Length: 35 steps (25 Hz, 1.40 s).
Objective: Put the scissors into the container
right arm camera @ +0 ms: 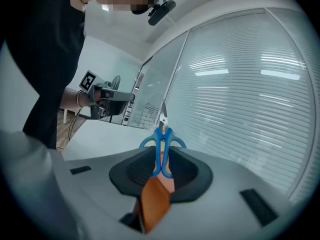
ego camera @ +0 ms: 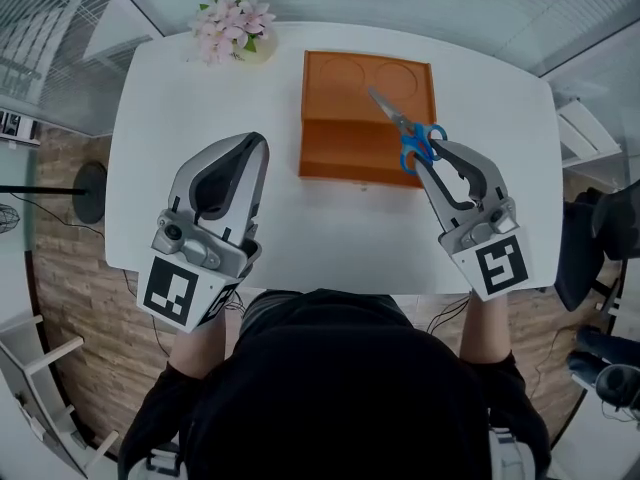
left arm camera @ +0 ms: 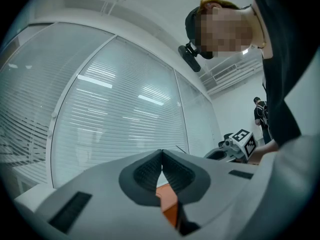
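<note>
Blue-handled scissors [ego camera: 410, 135] with steel blades hang over the orange container [ego camera: 345, 138], blades pointing toward its far recesses. My right gripper [ego camera: 425, 158] is shut on their blue handles; in the right gripper view the scissors [right arm camera: 162, 145] stick up between the pads with the orange container [right arm camera: 152, 204] showing below them. My left gripper [ego camera: 253, 148] hovers over the white table [ego camera: 180, 108] left of the container, its jaws meeting at the tips with nothing between them. In the left gripper view its gripper [left arm camera: 162, 156] is shut, with a strip of the container [left arm camera: 170, 204] behind.
A vase of pink flowers [ego camera: 235, 26] stands at the table's far left corner. The container has two round recesses at the back and a lower front step. Wood floor, a fan stand and a chair surround the table.
</note>
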Each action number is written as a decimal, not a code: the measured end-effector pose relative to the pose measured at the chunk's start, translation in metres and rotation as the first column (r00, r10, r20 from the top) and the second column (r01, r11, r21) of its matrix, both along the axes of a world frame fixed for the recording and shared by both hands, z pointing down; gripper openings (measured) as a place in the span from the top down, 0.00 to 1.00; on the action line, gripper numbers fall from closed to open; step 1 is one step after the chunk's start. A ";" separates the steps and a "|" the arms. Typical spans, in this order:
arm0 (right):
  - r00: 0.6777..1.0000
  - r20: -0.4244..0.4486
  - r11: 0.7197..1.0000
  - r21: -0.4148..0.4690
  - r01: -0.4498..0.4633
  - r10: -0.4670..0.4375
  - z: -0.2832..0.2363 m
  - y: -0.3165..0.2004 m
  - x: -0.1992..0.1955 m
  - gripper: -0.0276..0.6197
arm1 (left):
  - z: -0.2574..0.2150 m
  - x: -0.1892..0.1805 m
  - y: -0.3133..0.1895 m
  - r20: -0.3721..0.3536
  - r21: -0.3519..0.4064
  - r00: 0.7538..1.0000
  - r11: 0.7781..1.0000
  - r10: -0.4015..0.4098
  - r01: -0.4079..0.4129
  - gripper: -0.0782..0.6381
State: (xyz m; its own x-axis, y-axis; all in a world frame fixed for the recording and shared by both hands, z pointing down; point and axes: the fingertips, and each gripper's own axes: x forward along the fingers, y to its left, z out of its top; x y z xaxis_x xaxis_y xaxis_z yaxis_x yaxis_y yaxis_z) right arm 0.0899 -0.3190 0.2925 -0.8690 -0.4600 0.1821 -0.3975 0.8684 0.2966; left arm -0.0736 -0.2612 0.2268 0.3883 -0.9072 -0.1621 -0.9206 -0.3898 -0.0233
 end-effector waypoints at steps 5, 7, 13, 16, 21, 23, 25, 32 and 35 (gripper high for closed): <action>0.997 -0.050 0.998 -0.010 0.055 -0.056 0.017 -0.007 -0.007 0.82 | 0.007 -0.005 0.004 -0.003 -0.017 1.000 0.999 -0.027 0.027 0.87; 0.994 -0.072 0.997 -0.008 0.078 -0.079 0.022 -0.009 -0.010 0.82 | 0.010 -0.007 0.006 0.000 -0.023 0.999 0.999 -0.037 0.037 0.87; 0.971 -0.192 0.989 -0.002 0.146 -0.144 0.045 -0.012 -0.015 0.82 | 0.009 -0.008 0.011 0.002 -0.026 0.999 0.998 -0.048 0.048 0.87; 0.951 -0.260 0.985 -0.010 0.173 -0.170 0.059 -0.012 -0.017 0.82 | 0.010 -0.010 0.012 0.004 -0.028 0.998 0.998 -0.055 0.055 0.87; 0.922 -0.336 0.981 -0.024 0.194 -0.190 0.078 -0.011 -0.017 0.82 | 0.017 -0.012 0.017 0.012 -0.042 0.998 0.997 -0.062 0.062 0.87; 0.913 -0.355 0.979 -0.031 0.203 -0.201 0.083 -0.012 -0.019 0.82 | 0.016 -0.013 0.017 0.012 -0.043 0.998 0.997 -0.063 0.064 0.87; 0.903 -0.374 0.976 -0.034 0.215 -0.212 0.088 -0.013 -0.020 0.82 | 0.015 -0.013 0.017 0.011 -0.042 0.998 0.997 -0.064 0.064 0.87; 0.890 -0.383 0.968 -0.059 0.244 -0.247 0.106 -0.014 -0.023 0.82 | 0.015 -0.016 0.019 0.011 -0.045 0.997 0.996 -0.070 0.071 0.87; 0.874 -0.417 0.968 -0.077 0.239 -0.249 0.118 -0.017 -0.020 0.82 | 0.016 -0.017 0.019 0.017 -0.049 0.997 0.996 -0.073 0.074 0.87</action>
